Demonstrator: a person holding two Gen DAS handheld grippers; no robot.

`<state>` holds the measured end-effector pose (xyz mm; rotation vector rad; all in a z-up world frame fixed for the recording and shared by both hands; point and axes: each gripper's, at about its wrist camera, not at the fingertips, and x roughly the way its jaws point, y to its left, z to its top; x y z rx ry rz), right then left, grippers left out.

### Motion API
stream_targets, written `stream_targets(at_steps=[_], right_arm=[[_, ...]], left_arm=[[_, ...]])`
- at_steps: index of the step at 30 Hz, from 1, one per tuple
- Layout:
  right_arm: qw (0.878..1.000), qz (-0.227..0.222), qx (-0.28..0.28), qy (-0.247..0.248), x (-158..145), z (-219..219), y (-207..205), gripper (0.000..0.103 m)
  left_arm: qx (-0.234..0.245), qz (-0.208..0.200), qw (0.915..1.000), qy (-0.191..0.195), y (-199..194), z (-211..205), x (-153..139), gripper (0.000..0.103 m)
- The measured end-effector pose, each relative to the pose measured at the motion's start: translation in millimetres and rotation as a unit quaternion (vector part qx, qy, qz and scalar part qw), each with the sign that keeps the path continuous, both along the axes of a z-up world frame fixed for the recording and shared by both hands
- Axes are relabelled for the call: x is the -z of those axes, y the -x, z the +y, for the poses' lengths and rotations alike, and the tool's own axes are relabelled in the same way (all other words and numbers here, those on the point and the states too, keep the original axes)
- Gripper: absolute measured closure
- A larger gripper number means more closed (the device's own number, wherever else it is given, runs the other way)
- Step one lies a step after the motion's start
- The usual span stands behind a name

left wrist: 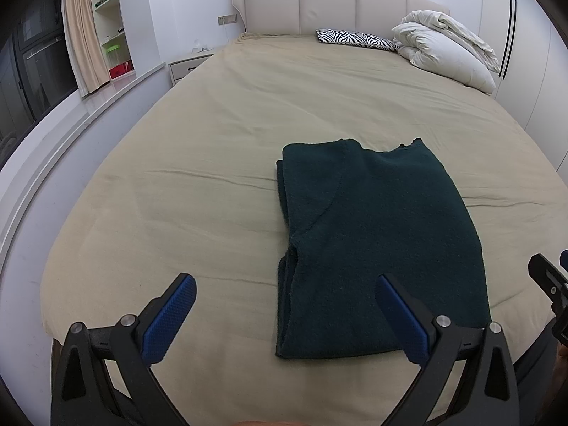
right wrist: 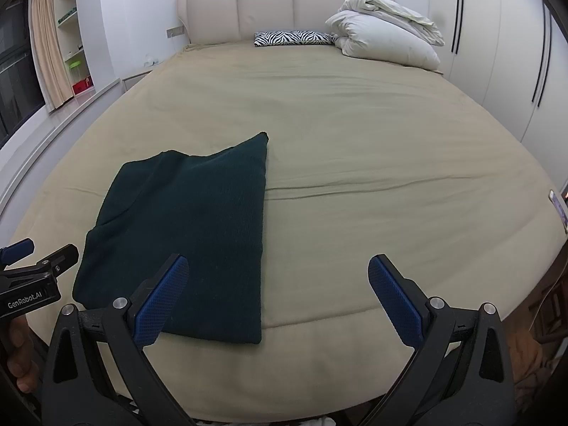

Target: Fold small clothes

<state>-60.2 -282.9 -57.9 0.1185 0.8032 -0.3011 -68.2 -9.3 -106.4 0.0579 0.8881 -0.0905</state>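
Dark green knit sweater [left wrist: 383, 245] lies folded on the bed [left wrist: 213, 113], soft and floppy; grab its near hem corners. Left gripper [left wrist: 284, 316] and right gripper [right wrist: 278, 301] gape wide, empty.

White lettering "GenRobot.AI" on the black plastic body of the left tool [right wrist: 21, 255] (right wrist view, left edge); nothing else legible.

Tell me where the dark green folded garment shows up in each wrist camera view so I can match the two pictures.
Left wrist view: the dark green garment lies right of centre, low on the bed, partly behind the right blue pad.
Right wrist view: the dark green garment lies left of centre, partly behind the left blue pad.
Shared landmark: the zebra-print pillow by the headboard.
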Motion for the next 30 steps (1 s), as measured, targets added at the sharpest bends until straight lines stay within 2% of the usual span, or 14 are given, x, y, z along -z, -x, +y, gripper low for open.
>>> stream_targets(at_steps=[30], right_arm=[[1.0, 0.004, -0.001, -0.003, 5.0, 2.1, 1.4, 0.0]], left_arm=[[0.001, 0.002, 1.0, 0.001, 1.1, 0.7, 1.6, 0.0]])
